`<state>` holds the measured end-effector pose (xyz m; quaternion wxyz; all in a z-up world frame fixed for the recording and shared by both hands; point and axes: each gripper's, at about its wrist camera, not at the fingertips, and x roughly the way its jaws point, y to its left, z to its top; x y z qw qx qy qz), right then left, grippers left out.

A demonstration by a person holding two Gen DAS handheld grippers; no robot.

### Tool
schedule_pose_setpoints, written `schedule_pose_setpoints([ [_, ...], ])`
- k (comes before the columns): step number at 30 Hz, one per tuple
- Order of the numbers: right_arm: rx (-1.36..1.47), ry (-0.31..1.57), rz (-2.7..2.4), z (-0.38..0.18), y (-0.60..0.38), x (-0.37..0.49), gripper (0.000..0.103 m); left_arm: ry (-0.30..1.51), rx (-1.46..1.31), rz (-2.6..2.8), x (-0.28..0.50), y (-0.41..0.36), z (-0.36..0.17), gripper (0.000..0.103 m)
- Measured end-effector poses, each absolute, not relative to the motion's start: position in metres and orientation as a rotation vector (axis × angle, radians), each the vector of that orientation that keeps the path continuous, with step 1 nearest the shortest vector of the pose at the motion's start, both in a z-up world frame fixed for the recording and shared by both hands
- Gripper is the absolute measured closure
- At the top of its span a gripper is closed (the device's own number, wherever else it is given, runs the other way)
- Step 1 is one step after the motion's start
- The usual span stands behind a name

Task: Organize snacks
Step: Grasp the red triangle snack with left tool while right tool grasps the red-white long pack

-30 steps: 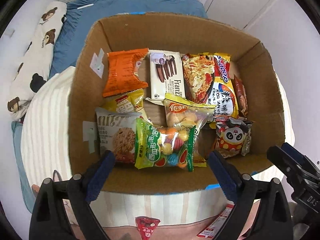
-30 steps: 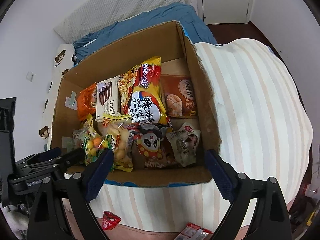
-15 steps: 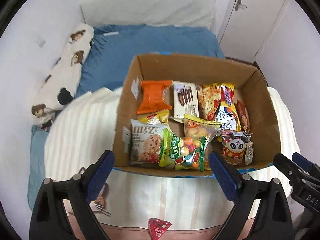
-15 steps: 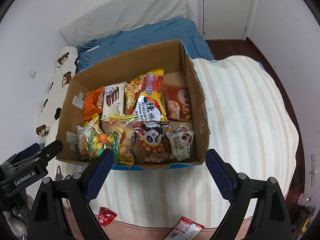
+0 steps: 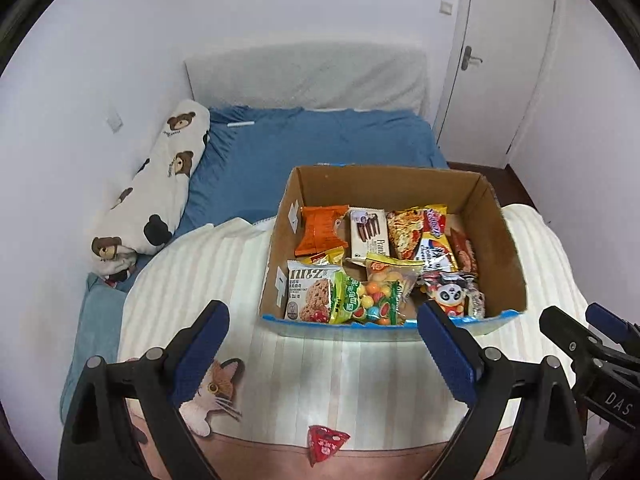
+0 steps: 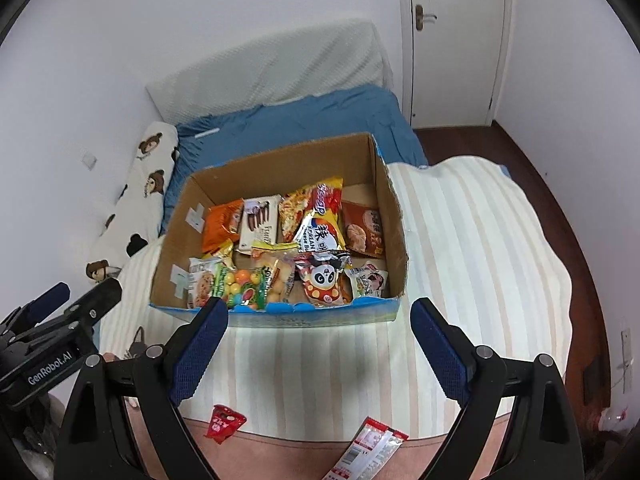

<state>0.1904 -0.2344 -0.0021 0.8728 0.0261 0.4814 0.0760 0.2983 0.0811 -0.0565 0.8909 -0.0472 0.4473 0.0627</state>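
An open cardboard box (image 5: 496, 240) (image 6: 392, 224) sits on a striped blanket and holds several snack packs: an orange pack (image 5: 320, 230), a chocolate wafer pack (image 5: 368, 236), a green candy bag (image 5: 366, 298) (image 6: 240, 286) and a panda pack (image 5: 450, 294) (image 6: 322, 280). My left gripper (image 5: 322, 326) hangs open in front of the box, nothing between its blue pads. My right gripper (image 6: 320, 322) is open too, above the blanket before the box. A small red triangular packet (image 5: 325, 442) (image 6: 224, 422) and a long red-and-white packet (image 6: 370, 454) lie near the blanket's front edge.
The striped blanket (image 6: 480, 260) covers a bed with blue bedding (image 5: 320, 148), a bear-print bolster (image 5: 152, 200) by the left wall and a white headboard cushion (image 5: 308, 76). A white door (image 6: 452, 40) and dark wood floor (image 6: 560, 216) are at the right.
Both grippers have pulled back and up from the box, which now looks smaller and farther away. More of the bed and room shows. Both stay open and empty.
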Motion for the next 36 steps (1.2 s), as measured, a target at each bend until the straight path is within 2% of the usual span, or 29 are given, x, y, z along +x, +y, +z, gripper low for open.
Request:
schedule_pose_setpoints([
  [7,0.090,0.966,0.187,0.017,-0.239,0.155,0.008,0.892,-0.110,0.133,0.269,0.077,-0.044,0.007],
  [11,0.115,0.997,0.197,0.006,-0.246,0.138,0.004,0.890,-0.118,0.109,0.252,0.076,-0.052,0.006],
  [12,0.126,1.015,0.195,-0.001,-0.249,0.135,0.004,0.892,-0.113,0.104,0.248,0.075,-0.056,0.003],
  [13,0.140,1.040,0.194,-0.012,-0.252,0.131,0.004,0.906,-0.114,0.087,0.243,0.075,-0.065,0.001],
  [26,0.325,1.424,0.037,-0.200,-0.295,0.090,0.004,1.303,-0.143,0.132,0.208,0.085,-0.224,0.001],
  [29,0.393,1.504,-0.035,-0.244,-0.304,0.084,0.006,1.346,-0.164,0.136,0.207,0.088,-0.244,0.001],
  [32,0.336,1.487,-0.081,-0.260,-0.298,0.081,0.006,1.366,-0.165,0.152,0.206,0.092,-0.256,0.001],
  [34,0.246,1.466,-0.058,-0.261,-0.284,0.082,0.008,1.379,-0.185,0.167,0.206,0.096,-0.262,0.001],
  [36,0.095,1.438,-0.019,-0.260,-0.262,0.081,0.024,1.389,-0.213,0.169,0.206,0.100,-0.266,0.001],
])
